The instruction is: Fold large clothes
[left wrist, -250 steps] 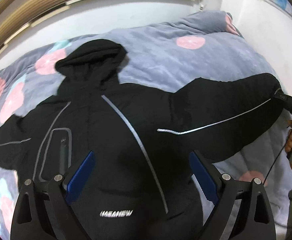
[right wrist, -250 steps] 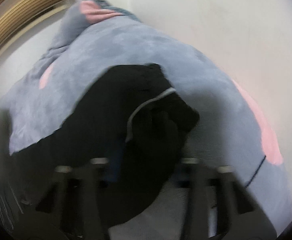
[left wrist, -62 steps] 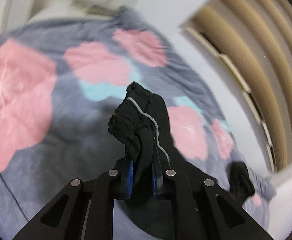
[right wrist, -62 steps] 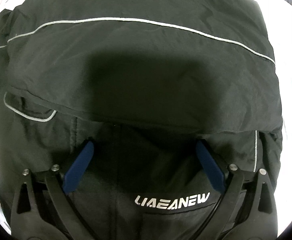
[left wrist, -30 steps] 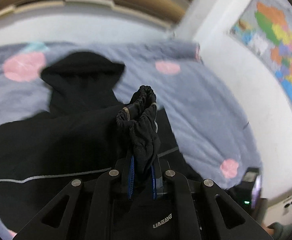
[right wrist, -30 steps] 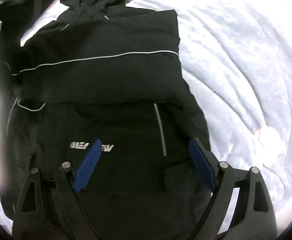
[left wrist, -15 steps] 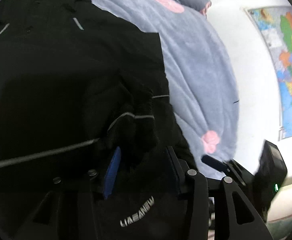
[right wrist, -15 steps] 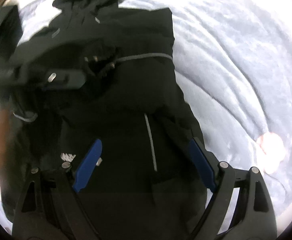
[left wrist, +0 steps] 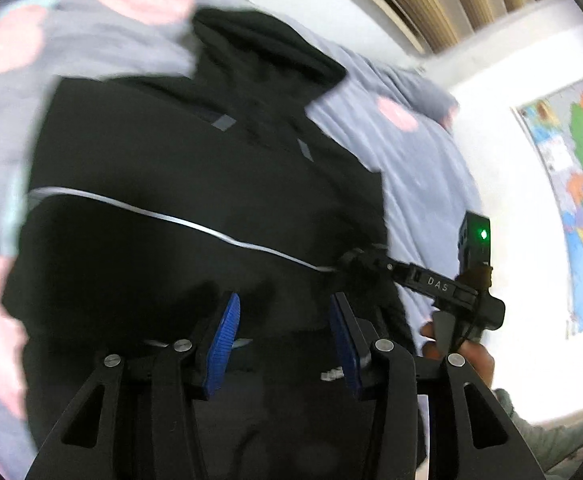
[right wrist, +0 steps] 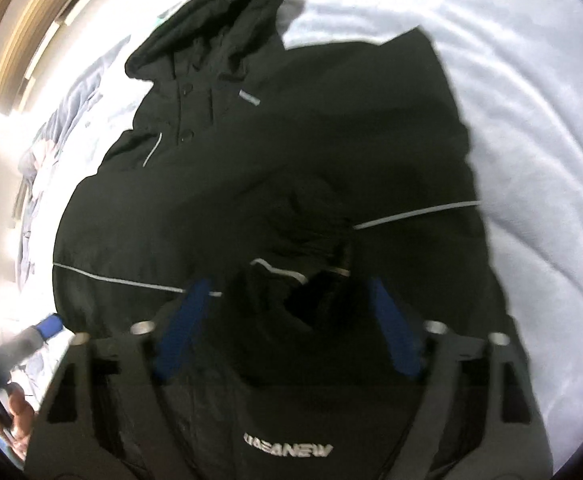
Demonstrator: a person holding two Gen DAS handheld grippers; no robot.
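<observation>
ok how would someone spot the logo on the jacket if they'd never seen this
Start at the grey blanket with pink blotches, where a black hooded jacket lies spread with both sleeves folded across its chest. Follow the body away from the hood to the hem end, nearest the right claw. The logo is there: a short row of white block letters, the jacket's only lettering; its other marks are thin silver lines.

**Black rigs, blue pads**

Left gripper (left wrist: pixel 284 338): black frame w/ triangular cutouts, 4 silver screws, 2 ribbed blue pads. Right gripper (right wrist: pixel 289 325): same build; side view shows "DAS" lettering, green LED. Bare-skinned hand (left wrist: pixel 465 354), grey-green sleeve.
</observation>
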